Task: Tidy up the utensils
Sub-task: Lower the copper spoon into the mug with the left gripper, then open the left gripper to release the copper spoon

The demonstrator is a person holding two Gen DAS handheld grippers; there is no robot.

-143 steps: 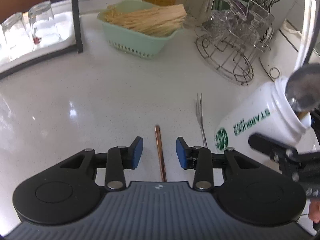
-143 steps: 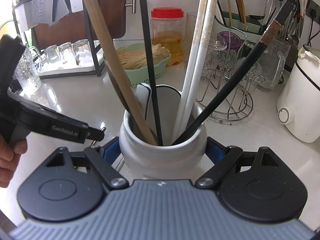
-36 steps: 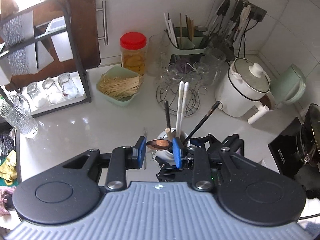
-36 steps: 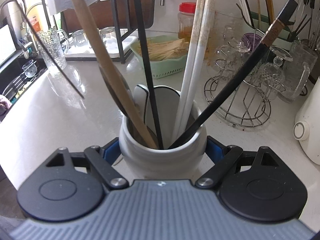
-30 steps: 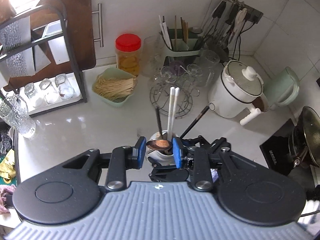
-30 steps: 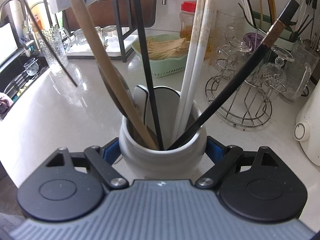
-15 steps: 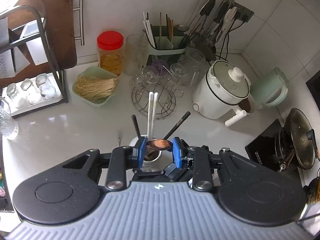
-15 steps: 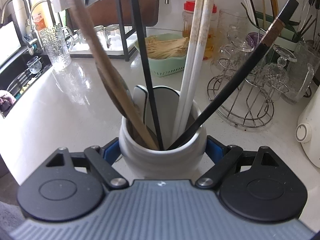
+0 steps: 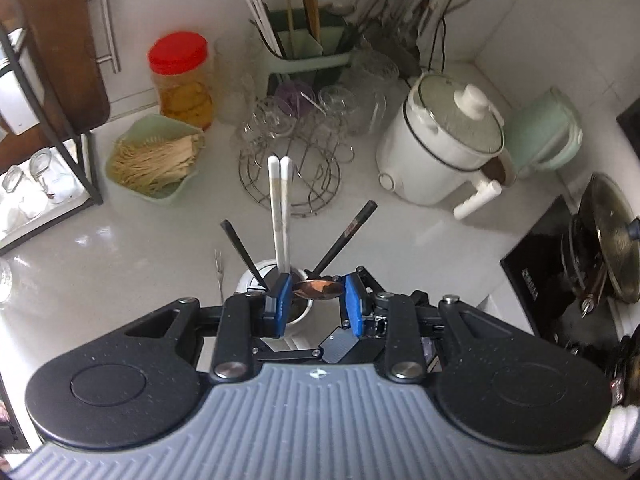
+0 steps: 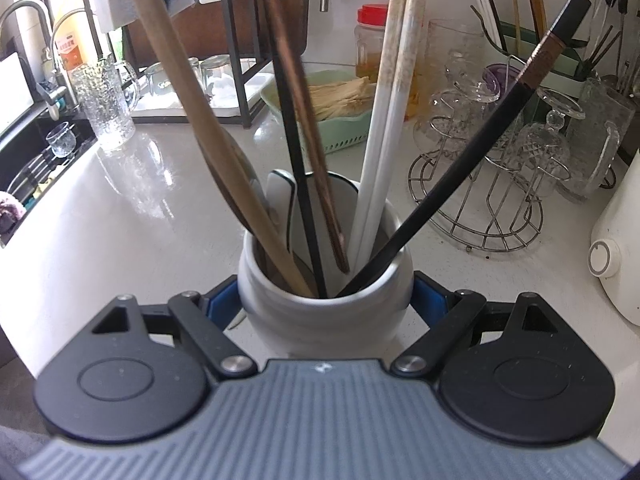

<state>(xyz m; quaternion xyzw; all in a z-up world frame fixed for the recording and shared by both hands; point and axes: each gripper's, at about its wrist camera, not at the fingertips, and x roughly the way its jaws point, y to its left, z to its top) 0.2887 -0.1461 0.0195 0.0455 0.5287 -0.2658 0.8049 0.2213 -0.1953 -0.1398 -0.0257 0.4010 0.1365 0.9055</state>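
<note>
My right gripper [image 10: 325,300] is shut on the white utensil cup [image 10: 324,312], which stands on the counter and holds white chopsticks [image 10: 394,100], a black chopstick [image 10: 472,164], a wooden handle [image 10: 208,128] and a white spoon. My left gripper [image 9: 316,300] is high above the cup [image 9: 260,276] and is shut on a copper spoon [image 9: 318,289], held by its bowl end. The spoon's copper handle [image 10: 304,120] reaches down into the cup. A silver fork [image 9: 219,272] lies on the counter left of the cup.
Behind the cup stand a wire glass rack [image 9: 292,160], a green basket of dried strips [image 9: 154,160], a red-lidded jar [image 9: 182,76], a white cooker [image 9: 444,148], a green kettle [image 9: 544,132]. A black shelf with glasses [image 9: 36,184] is at the left, a stove with pans [image 9: 592,248] at the right.
My left gripper has picked the copper spoon off the counter, risen high above the cup and brought its handle down into the cup. The right gripper keeps hold of the cup.
</note>
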